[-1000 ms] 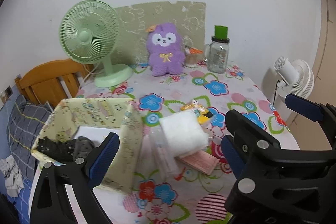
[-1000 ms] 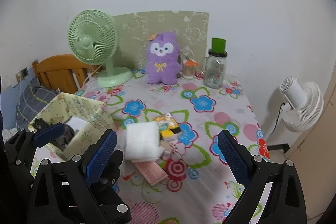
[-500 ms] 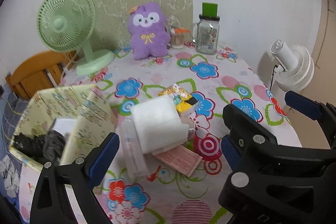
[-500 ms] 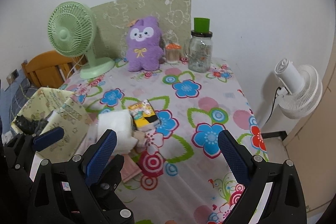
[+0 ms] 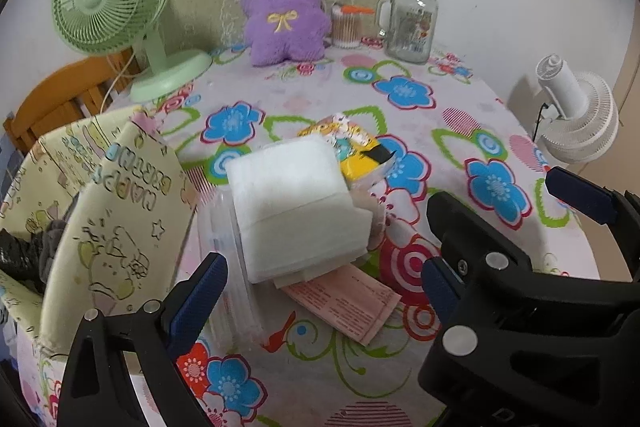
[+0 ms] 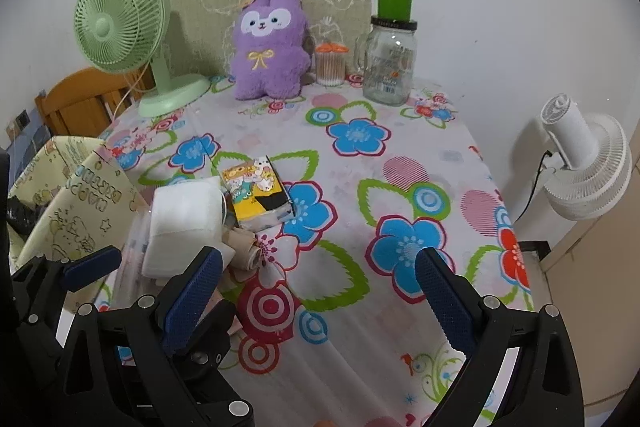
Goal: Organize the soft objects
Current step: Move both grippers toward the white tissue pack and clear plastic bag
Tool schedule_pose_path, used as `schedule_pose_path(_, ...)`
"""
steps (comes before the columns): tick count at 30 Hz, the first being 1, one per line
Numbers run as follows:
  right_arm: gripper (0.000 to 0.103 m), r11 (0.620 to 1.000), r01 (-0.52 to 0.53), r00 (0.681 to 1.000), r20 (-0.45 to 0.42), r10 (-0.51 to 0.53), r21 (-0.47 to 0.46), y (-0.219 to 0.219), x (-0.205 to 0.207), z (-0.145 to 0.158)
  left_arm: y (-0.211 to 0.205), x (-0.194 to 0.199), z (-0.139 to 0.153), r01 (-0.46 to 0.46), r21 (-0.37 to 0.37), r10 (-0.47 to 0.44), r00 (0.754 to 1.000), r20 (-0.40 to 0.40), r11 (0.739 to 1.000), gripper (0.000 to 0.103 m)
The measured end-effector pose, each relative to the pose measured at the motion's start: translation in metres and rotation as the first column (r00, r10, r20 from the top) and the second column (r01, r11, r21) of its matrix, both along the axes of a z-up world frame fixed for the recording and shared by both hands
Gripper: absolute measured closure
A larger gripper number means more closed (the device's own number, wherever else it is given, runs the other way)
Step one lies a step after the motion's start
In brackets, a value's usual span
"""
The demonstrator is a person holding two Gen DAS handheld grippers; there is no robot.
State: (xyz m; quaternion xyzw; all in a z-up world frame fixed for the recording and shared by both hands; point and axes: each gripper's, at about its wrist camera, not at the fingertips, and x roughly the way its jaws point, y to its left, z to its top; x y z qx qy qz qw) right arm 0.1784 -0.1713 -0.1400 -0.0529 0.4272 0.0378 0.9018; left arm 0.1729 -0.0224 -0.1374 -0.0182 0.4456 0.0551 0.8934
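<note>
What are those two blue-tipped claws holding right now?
Nothing. The left gripper and right gripper are both open and empty; the white pad stack lies untouched on the table.

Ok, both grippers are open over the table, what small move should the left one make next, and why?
Probably ease the left gripper forward and down so its open jaws straddle the white pack. That pack sits right ahead of it on top of the pile, beside the box, and nothing is held yet. The right gripper is also open, over bare cloth.
</note>
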Motion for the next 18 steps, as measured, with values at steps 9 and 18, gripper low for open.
schedule_pose_path(9,0.004,1.0,-0.013,0.998,-0.055,0.012,-0.008,-0.002,0.017,-0.025,0.003,0.014,-0.02,-0.019,0.024,0.02,0.999,-0.032,1.0,0.0)
schedule_pose_path(18,0.004,0.999,-0.023,0.996,-0.09,0.021,-0.025,-0.003,0.022,-0.041,-0.011,0.014,-0.029,-0.004,0.06,0.006,1.0,-0.03,0.998,0.0)
